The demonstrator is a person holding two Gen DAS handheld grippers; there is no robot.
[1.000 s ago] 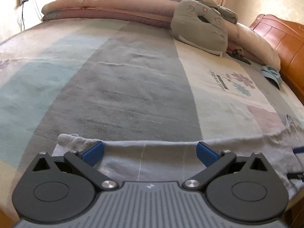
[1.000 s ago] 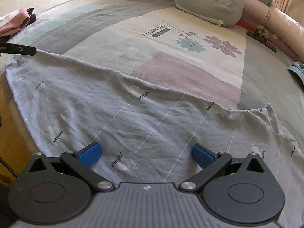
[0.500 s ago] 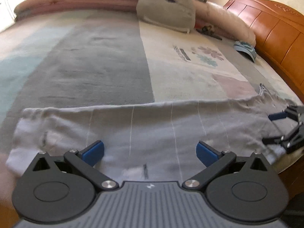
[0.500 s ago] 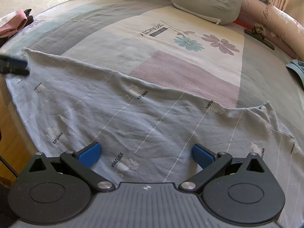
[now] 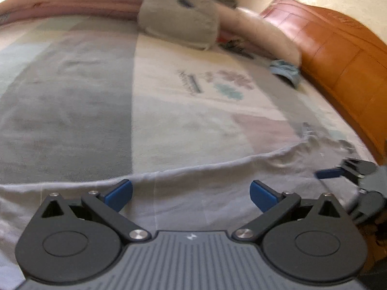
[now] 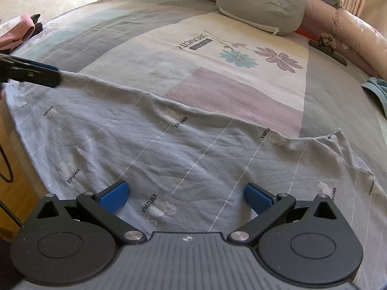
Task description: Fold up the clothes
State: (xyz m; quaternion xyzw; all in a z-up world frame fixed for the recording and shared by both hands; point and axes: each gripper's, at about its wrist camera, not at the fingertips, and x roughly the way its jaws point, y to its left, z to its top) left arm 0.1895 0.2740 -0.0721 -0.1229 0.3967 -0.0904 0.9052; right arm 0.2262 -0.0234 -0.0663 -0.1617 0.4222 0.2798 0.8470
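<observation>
A pale blue-grey garment (image 6: 150, 149) with thin white stripes and small "XIFUWA" prints lies spread flat along the near edge of the bed. In the blurred left wrist view it appears as a light strip (image 5: 193, 183). My right gripper (image 6: 186, 197) hovers open over its near hem, with nothing between the blue pads. My left gripper (image 5: 191, 194) is open too, low over the cloth near its far edge. From the right wrist view the left gripper (image 6: 48, 77) sits at the garment's far left corner. The right gripper (image 5: 348, 191) shows at the right edge of the left wrist view.
The patchwork bedspread (image 6: 217, 48) stretches beyond the garment. A grey cushion (image 6: 263, 2) and pink rolled quilts (image 6: 350, 31) lie at the head. An orange wooden headboard (image 5: 338, 55) rises on the right, a small blue cloth (image 5: 285, 71) beside it. Pink clothes (image 6: 17, 33) sit far left.
The left gripper has swung to the right along the garment, and its view is now blurred with motion. The right gripper has barely moved. Both stay open.
</observation>
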